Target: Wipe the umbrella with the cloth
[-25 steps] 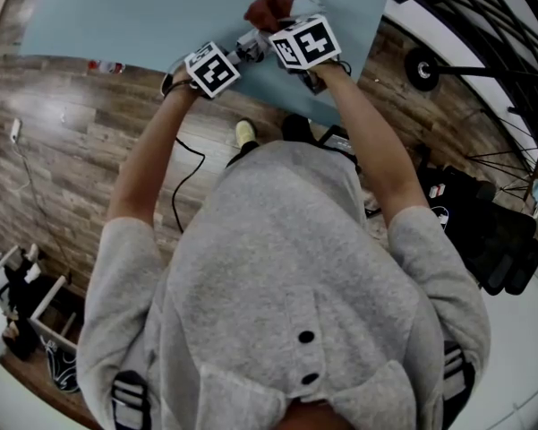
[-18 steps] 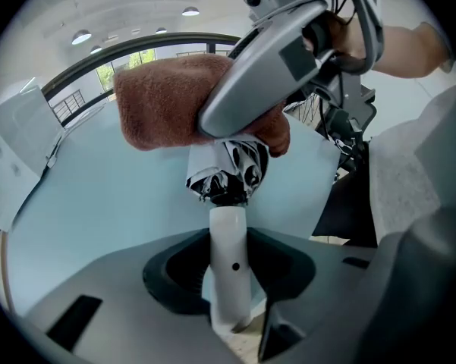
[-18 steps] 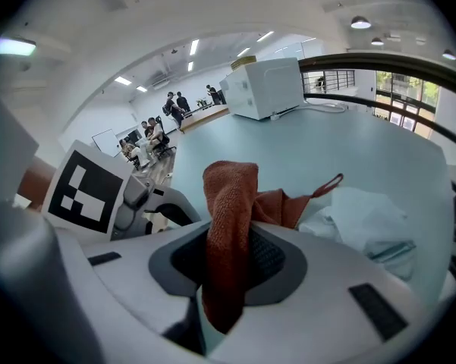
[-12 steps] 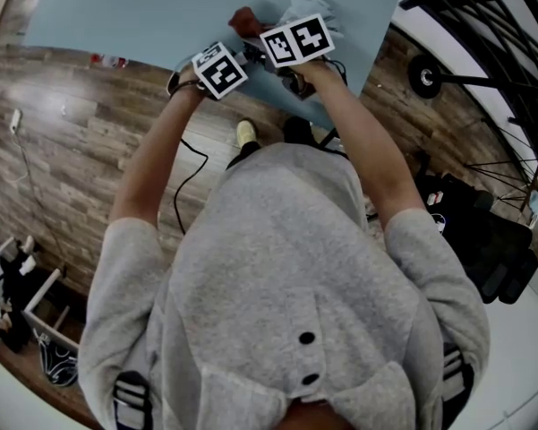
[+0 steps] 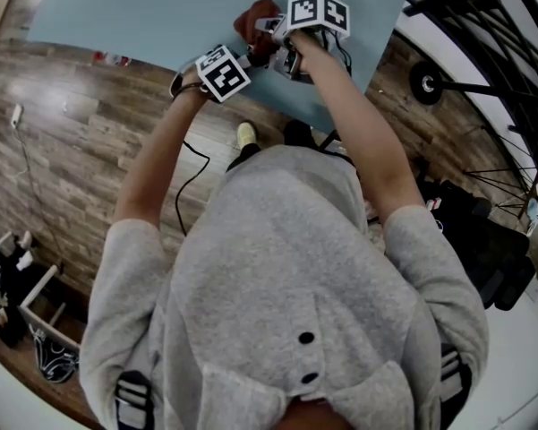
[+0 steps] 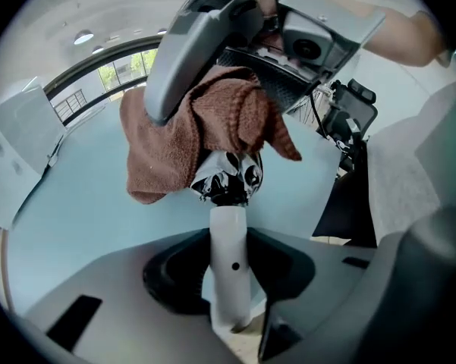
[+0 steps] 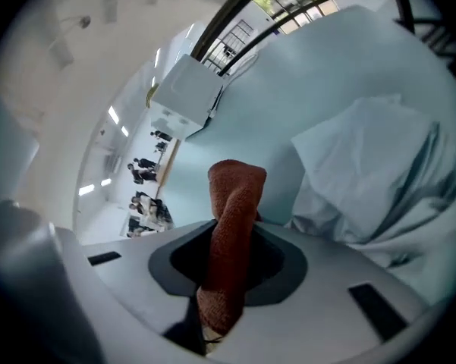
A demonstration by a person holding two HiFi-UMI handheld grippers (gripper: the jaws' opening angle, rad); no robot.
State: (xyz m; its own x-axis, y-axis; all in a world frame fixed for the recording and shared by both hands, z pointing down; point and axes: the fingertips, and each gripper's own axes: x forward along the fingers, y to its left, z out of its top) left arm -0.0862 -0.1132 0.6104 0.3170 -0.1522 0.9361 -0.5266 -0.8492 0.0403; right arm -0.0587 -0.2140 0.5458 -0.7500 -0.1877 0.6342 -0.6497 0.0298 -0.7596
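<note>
In the left gripper view, my left gripper [image 6: 229, 279] is shut on the white handle of a folded umbrella [image 6: 228, 179] with black-and-white patterned fabric. A red-brown cloth [image 6: 190, 131] drapes over the umbrella's far end, and the right gripper [image 6: 205, 51] holds it from above. The right gripper view shows my right gripper [image 7: 224, 279] shut on that cloth [image 7: 231, 218], which stands up between the jaws. Seen from the head view, both grippers meet over the light-blue table [image 5: 143, 16]: the left gripper [image 5: 242, 61] is nearer me, the right gripper [image 5: 282, 34] is at the cloth [image 5: 253, 18].
A crumpled pale-blue sheet [image 7: 372, 173] lies on the table to the right. Wood floor [image 5: 63, 124] lies below the table edge, with a black cable [image 5: 186, 182]. Black bags [image 5: 483, 231] and a black metal frame with a wheel [image 5: 427, 79] stand at the right.
My right gripper has moved up and away over the table with the cloth, along the umbrella. My left gripper has stayed almost in place.
</note>
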